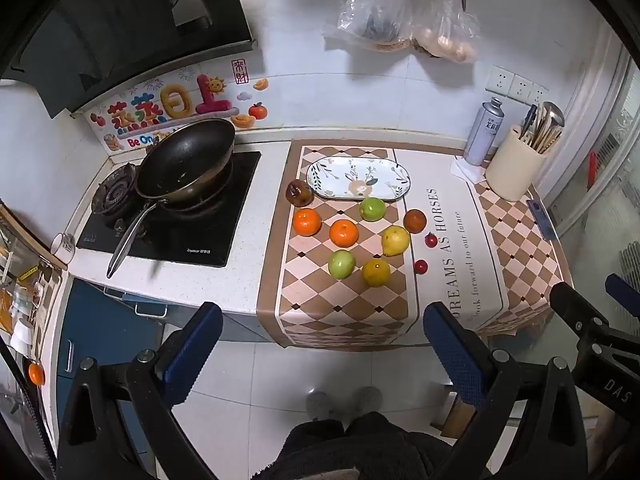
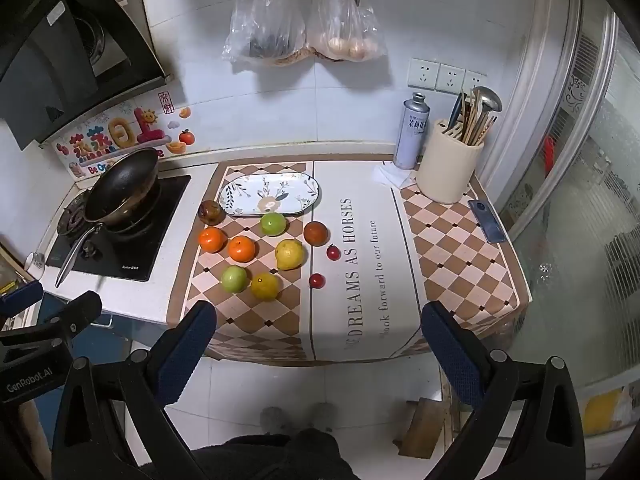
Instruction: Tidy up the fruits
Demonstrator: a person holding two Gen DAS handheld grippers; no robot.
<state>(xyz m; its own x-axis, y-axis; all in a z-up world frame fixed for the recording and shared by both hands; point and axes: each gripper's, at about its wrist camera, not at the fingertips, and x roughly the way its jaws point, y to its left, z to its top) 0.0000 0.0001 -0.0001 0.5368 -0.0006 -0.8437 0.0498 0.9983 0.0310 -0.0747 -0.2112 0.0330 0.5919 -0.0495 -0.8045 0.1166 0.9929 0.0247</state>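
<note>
Several fruits lie on a checkered mat (image 1: 352, 312) on the counter: two oranges (image 1: 307, 222) (image 2: 241, 248), two green apples (image 1: 372, 209) (image 2: 234, 278), a yellow pear (image 1: 395, 241), a yellow-orange citrus (image 1: 376, 272), two dark brown fruits (image 1: 299, 193) (image 2: 315, 233) and two small red ones (image 1: 420, 267) (image 2: 333, 252). An oval floral plate (image 1: 358, 178) (image 2: 270, 193) sits behind them, with nothing on it. My left gripper (image 1: 322, 322) and right gripper (image 2: 319, 320) both hang open in front of the counter edge, above the floor, holding nothing.
A black wok (image 1: 186, 160) rests on the stove (image 1: 168, 220) to the left. A spray can (image 2: 411, 132), a utensil holder (image 2: 450, 168) and a phone (image 2: 486, 221) stand at the right. Plastic bags (image 2: 304, 24) hang on the wall. A person's slippers (image 1: 344, 400) show below.
</note>
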